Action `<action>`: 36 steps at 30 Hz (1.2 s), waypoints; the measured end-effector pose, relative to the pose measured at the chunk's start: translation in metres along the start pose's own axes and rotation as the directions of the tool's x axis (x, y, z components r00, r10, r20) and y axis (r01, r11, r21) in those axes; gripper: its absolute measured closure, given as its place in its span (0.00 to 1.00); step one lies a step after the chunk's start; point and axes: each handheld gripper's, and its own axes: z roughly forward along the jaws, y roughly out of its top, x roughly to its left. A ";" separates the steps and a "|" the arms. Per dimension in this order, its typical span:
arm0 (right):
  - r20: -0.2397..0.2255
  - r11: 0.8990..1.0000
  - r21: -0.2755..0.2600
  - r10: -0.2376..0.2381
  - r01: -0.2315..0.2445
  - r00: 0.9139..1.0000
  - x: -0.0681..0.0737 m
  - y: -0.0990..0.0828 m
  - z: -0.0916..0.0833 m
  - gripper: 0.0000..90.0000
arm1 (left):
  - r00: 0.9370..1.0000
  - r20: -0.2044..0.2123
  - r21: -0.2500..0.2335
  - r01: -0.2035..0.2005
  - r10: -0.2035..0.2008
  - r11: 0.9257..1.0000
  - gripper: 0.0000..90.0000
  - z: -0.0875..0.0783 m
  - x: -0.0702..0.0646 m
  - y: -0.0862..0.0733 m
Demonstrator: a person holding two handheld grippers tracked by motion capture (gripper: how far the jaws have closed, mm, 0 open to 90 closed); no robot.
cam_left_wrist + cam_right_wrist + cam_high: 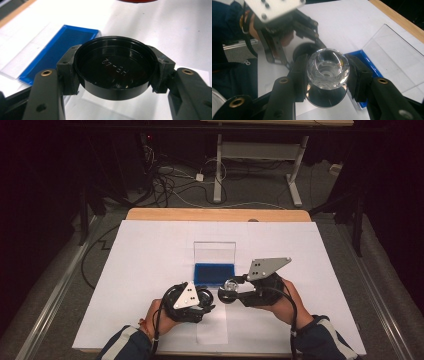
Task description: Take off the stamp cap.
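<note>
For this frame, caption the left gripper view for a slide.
Left gripper jaws clamp a round black cap, hollow side up, above an open blue case.

Embossed "HB-42", seen inverted, inside black cap (113,67)

Wood table (150,214) w/ white sheet (150,265), blue case (214,273) on it.

grippers: 2, left gripper (209,306) at 7 o'clock, right gripper (227,290) at 5 o'clock | black round cap (115,67): 1 | clear faceted glass piece (328,68): 1 | blue tray (214,273): 1, centre | clear upright lid (214,253): 1 | white sheet (150,270): 1 | hands: 2
</note>
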 end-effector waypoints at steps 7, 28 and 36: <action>0.022 1.000 0.020 -0.007 0.007 1.000 -0.003 -0.004 -0.005 0.63 | 0.999 -0.038 -0.011 0.019 -0.019 1.000 0.40 -0.015 0.008 -0.009; 0.059 0.999 0.038 -0.007 0.005 0.998 -0.008 -0.009 -0.013 0.63 | 0.991 -0.105 -0.021 0.076 -0.078 0.997 0.40 -0.047 0.020 -0.037; 0.066 0.999 0.041 -0.005 0.002 0.998 -0.012 -0.010 -0.016 0.63 | 0.983 -0.138 -0.028 0.120 -0.123 0.992 0.40 -0.066 0.020 -0.057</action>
